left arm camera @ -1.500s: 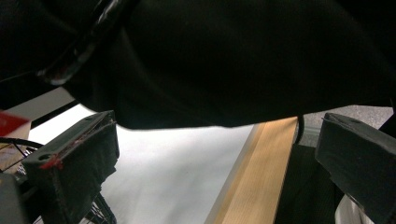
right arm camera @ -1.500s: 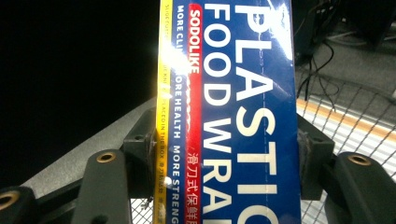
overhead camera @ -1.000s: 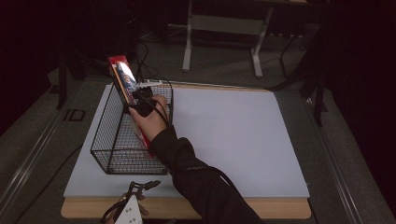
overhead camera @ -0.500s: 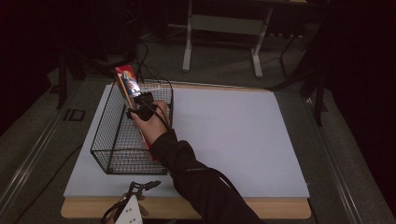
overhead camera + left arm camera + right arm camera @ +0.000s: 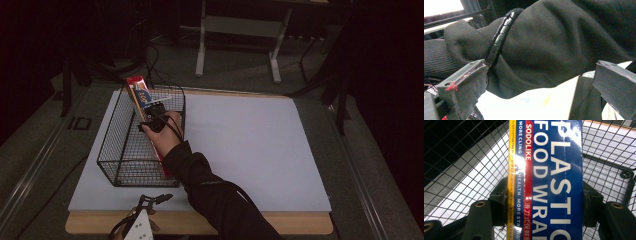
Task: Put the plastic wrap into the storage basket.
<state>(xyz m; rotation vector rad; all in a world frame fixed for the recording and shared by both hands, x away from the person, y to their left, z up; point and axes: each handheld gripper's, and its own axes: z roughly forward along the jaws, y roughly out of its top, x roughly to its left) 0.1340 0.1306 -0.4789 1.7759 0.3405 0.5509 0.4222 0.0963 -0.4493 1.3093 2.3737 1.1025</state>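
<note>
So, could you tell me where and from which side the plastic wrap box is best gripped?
Grip the plastic wrap box across its narrow width near mid-length, coming from above onto its printed face, as the right gripper does now. The box is long and slim with flat parallel edges, so the jaws seat squarely, and the wire basket is open at the top.

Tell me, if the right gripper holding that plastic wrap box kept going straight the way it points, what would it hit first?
Probably the wire basket. The right gripper, shut on the plastic wrap box, points into it, so the box's far end would likely meet the mesh first; depth is unclear.
</note>
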